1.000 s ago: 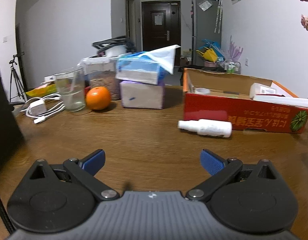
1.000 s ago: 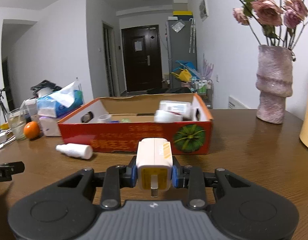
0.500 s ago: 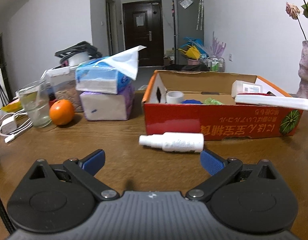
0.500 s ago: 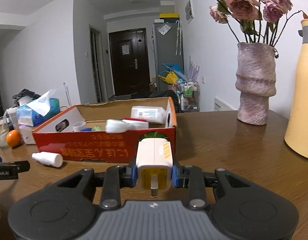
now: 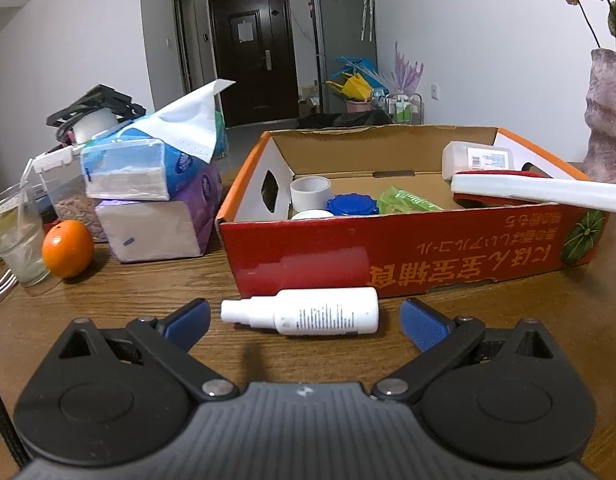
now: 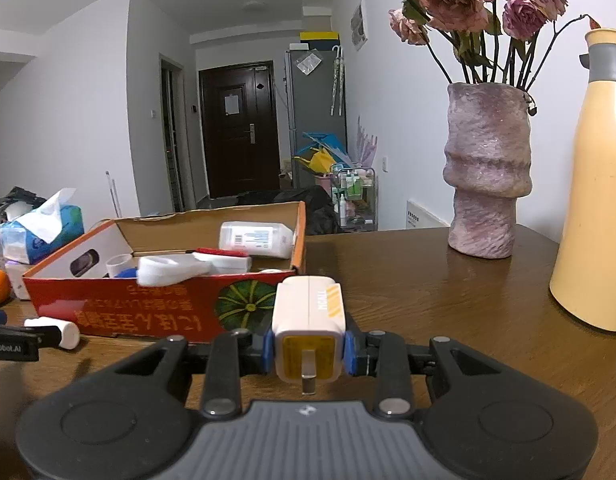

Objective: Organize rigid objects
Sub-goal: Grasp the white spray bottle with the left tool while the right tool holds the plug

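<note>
Now closer, spread-wide left gripper [image 5: 304,322] flanking white spray bottle [image 5: 304,317] lying on table [image 5: 148,292] before red cardboard box [image 5: 407,252]; right gripper [image 6: 308,350] clamping white-yellow charger plug [image 6: 308,330].

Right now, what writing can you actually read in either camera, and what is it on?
"nRobot.AI", cut off at the frame edge: left gripper.
"MCALL"-like letters, uncertain: charger in the right gripper.
Upside-down yellow characters: red box, not readable to me.
Spray bottle print and white bottle label: too small.
</note>
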Tool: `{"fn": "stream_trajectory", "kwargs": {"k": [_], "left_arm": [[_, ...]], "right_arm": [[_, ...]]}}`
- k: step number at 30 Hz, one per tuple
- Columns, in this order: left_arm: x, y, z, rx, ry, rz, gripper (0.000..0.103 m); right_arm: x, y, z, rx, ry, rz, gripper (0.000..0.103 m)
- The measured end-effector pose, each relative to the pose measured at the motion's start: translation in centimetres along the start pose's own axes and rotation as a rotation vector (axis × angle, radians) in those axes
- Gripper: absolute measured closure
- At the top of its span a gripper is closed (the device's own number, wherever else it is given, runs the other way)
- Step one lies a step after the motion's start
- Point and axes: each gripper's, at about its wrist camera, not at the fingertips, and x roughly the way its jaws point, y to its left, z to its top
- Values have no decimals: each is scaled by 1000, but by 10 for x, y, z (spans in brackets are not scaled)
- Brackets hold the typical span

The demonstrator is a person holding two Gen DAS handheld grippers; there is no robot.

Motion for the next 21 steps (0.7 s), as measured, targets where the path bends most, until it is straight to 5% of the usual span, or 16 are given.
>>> {"fn": "stream_trajectory", "kwargs": {"k": [21], "left_arm": [[35,15,8,-25,87,-34,5]], "right_arm": [[12,-4,0,-18,9,-9,72]]}}
